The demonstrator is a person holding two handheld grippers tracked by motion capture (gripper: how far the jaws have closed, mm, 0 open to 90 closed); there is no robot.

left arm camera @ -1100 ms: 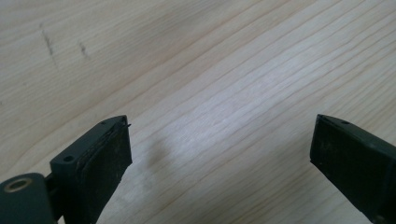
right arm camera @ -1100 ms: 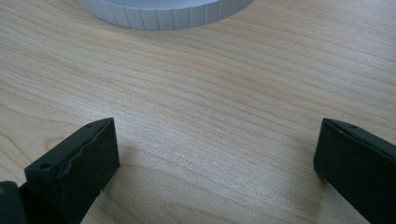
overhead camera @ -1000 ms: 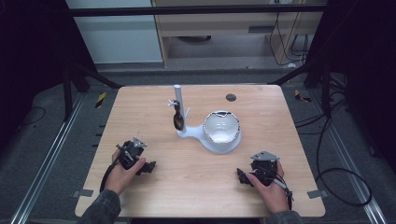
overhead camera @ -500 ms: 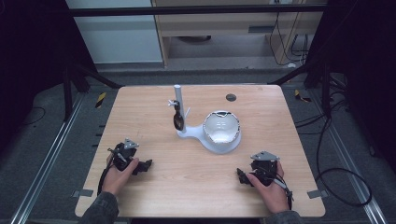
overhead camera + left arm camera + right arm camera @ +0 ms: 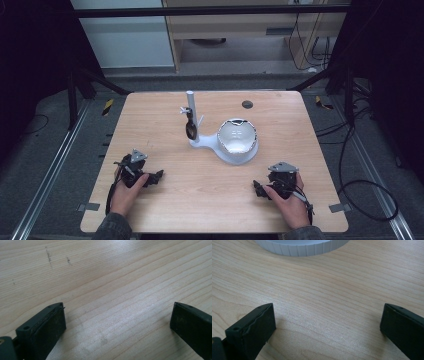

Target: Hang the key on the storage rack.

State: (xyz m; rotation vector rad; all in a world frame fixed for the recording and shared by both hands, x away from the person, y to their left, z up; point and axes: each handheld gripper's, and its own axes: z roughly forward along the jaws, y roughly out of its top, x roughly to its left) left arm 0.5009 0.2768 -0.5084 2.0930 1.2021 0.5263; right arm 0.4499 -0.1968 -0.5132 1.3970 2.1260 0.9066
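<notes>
High view shows your two hands resting at the near edge of the table (image 5: 165, 115), well back from the white stand (image 5: 220, 145) at its middle. That stand is your landmark: a white post rises from its left end with a dark spoon (image 5: 190, 127) hanging from a peg, and a shiny bowl (image 5: 237, 137) sits in its round base to the right of the post.

Your left gripper (image 5: 152, 177) lies near and to the left of the stand, pointing inward. Its fingers (image 5: 50, 325) have just been opening and now stand wide apart, with bare wood between them. That reads as a reset, so you can close on something fresh.

Your right gripper (image 5: 257, 189) sits near and to the right of the stand, also aimed inward. Its fingers (image 5: 254, 325) are spread wide too, nothing between them, and the ribbed rim of the stand's base shows just ahead in the right gripper view.

Judging by this, both hands are parked clear so neither knocks the stand, and the spoon hangs free for whichever hand goes first.
</notes>
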